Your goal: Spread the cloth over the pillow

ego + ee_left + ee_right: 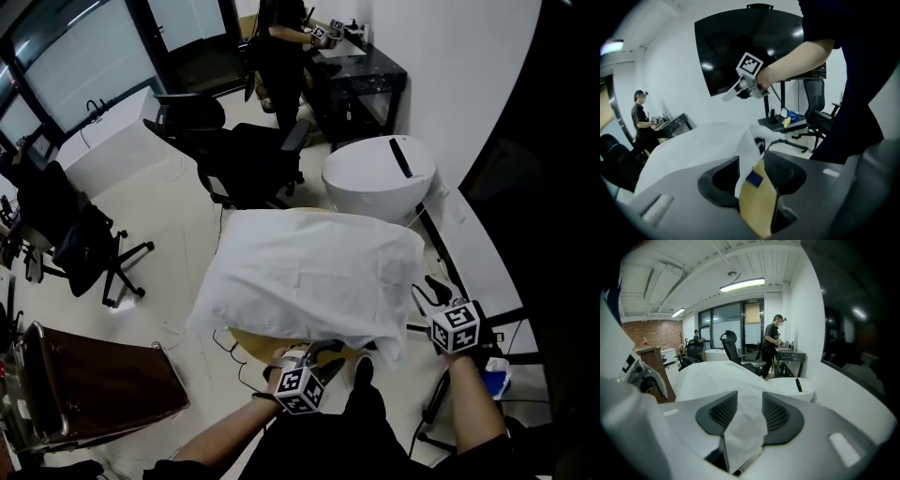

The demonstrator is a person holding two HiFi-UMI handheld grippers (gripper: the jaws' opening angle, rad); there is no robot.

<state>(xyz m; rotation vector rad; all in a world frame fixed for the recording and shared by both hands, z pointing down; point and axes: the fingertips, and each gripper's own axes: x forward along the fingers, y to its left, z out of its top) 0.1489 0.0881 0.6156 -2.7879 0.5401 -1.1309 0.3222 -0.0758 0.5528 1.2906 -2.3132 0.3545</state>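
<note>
A white cloth [309, 272] lies spread over the pillow, whose tan edge [251, 341] shows under the near side. My left gripper [314, 352] is at the pillow's near edge. In the left gripper view its jaws [757, 154] stand apart, with a cloth fold [746, 154] and the tan pillow corner [757, 204] with a blue tag between them. My right gripper [429, 292] is at the cloth's right corner. It [745, 404] is open, with a loose flap of cloth [745, 427] lying between the jaws.
A round white table [380, 173] stands beyond the pillow, with black office chairs [244, 159] to its left. A person [281, 37] stands at a black desk at the back. A brown cabinet [94, 384] is at the near left. A white wall runs along the right.
</note>
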